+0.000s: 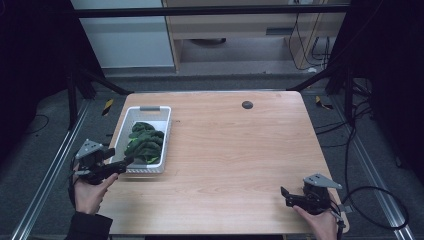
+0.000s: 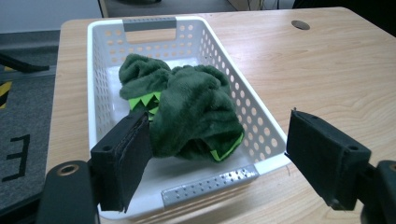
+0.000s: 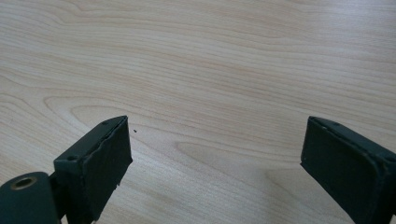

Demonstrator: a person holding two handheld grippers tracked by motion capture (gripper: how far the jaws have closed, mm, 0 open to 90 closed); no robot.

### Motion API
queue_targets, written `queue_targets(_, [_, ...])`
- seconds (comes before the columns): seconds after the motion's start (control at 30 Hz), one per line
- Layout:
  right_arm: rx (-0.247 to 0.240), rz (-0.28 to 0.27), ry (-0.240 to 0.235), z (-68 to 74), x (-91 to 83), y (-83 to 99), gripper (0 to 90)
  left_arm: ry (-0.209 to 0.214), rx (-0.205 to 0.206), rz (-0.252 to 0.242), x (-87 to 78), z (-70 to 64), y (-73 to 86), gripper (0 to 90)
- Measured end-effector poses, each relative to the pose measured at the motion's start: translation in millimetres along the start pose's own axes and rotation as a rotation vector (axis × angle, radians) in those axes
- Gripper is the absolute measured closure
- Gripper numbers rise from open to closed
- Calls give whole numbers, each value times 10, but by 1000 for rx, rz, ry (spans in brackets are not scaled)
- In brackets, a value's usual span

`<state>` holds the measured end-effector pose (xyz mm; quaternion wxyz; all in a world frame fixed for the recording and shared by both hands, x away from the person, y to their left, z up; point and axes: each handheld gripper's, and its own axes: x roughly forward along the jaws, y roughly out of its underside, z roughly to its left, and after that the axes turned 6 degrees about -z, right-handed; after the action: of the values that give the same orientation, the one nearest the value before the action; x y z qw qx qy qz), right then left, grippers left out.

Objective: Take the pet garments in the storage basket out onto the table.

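A white perforated basket (image 1: 133, 116) stands on the left part of the wooden table, and a dark green plush toy (image 1: 145, 141) with bright green trim lies inside it. My left gripper (image 1: 122, 164) hovers open at the basket's near end. In the left gripper view its jaws straddle the near rim of the basket (image 2: 210, 184), with the plush toy (image 2: 191, 109) just beyond them. My right gripper (image 1: 286, 196) rests open near the table's front right corner, and its jaws hold nothing above bare wood (image 3: 210, 93).
The wooden table (image 1: 235, 150) has a small round dark grommet (image 1: 247, 104) near its far edge. Dark floor with metal rails and cables surrounds the table, and a cabinet stands behind it.
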<state>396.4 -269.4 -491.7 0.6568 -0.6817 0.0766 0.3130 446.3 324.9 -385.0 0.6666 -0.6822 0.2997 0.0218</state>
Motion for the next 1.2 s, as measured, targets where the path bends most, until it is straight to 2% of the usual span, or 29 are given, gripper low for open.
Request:
queue_targets(0.5, [-8,4,-5,-9,21,-5,84,-21,21,36,88,54,-174,212])
queue_targets(1.2, [-1,8,-15,-2,25,-19,81,-35,51,131,390,49,-338,197])
